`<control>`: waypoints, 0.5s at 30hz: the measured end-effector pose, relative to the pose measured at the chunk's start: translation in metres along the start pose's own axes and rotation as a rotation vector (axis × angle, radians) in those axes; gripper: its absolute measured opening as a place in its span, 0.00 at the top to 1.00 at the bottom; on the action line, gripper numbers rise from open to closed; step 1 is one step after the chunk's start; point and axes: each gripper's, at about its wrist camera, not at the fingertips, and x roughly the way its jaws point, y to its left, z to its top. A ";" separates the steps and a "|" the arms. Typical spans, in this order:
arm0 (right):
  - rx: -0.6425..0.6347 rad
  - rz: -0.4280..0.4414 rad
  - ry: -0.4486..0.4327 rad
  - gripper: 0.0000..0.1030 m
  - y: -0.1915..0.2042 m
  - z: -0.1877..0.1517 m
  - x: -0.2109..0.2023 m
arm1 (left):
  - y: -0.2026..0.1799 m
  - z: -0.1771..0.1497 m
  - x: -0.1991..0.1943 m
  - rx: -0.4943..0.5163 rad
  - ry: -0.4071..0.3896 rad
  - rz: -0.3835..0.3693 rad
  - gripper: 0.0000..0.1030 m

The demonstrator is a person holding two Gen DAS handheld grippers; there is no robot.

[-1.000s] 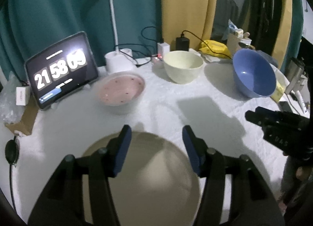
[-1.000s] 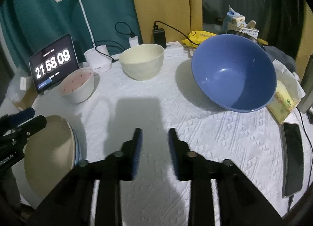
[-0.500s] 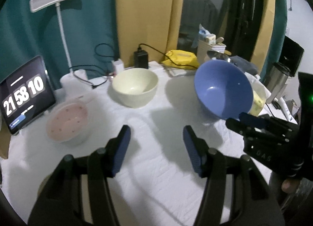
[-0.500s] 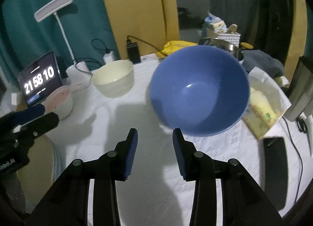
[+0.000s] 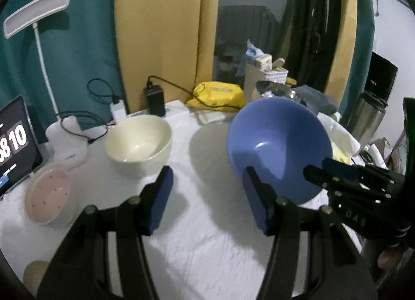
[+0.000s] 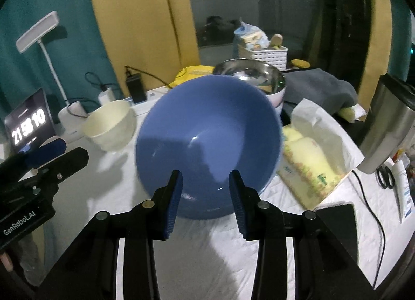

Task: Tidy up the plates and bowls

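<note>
Left gripper (image 5: 207, 197): jaws apart, nothing between the blue pads; poised over bare white tablecloth (image 5: 212, 253), between the cream bowl and the blue bowl.
Right gripper (image 6: 205, 201): jaws part-open and empty; pads framing the near rim of the blue bowl in the right wrist view, contact with the rim not visible.
Blue bowl (image 6: 208, 141): large, tilted so its opening faces the cameras; near side on the tablecloth, directly ahead of the right gripper, just right of the left gripper's right finger.
Cream bowl (image 5: 138, 144): upright on the cloth, left of the blue bowl, apart from it.
Pink bowl (image 5: 48, 193): small, speckled inside, at the left edge of the table beside the tablet clock (image 5: 15, 144).
Beige plate (image 5: 35, 278): only a sliver visible at the lower left corner of the left wrist view.
Steel bowl (image 6: 250, 75): behind the blue bowl, resting in a white one.
Desk lamp (image 5: 37, 11): white, standing at the back left before the teal curtain (image 5: 85, 27).
Yellow packet (image 6: 308, 165): flat on the cloth just right of the blue bowl, under a white paper bag (image 6: 324, 128).
Phone (image 6: 334, 213): dark, lying at the right front.
</note>
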 end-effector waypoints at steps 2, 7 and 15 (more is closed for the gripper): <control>0.006 -0.014 -0.004 0.62 -0.005 0.002 0.003 | -0.004 0.002 0.007 0.004 -0.003 0.002 0.44; 0.014 -0.043 -0.014 0.62 -0.016 0.009 0.009 | -0.010 0.003 0.026 0.009 0.005 0.000 0.44; 0.036 -0.090 -0.034 0.62 -0.032 0.016 0.020 | -0.020 0.001 0.057 0.014 0.038 -0.002 0.44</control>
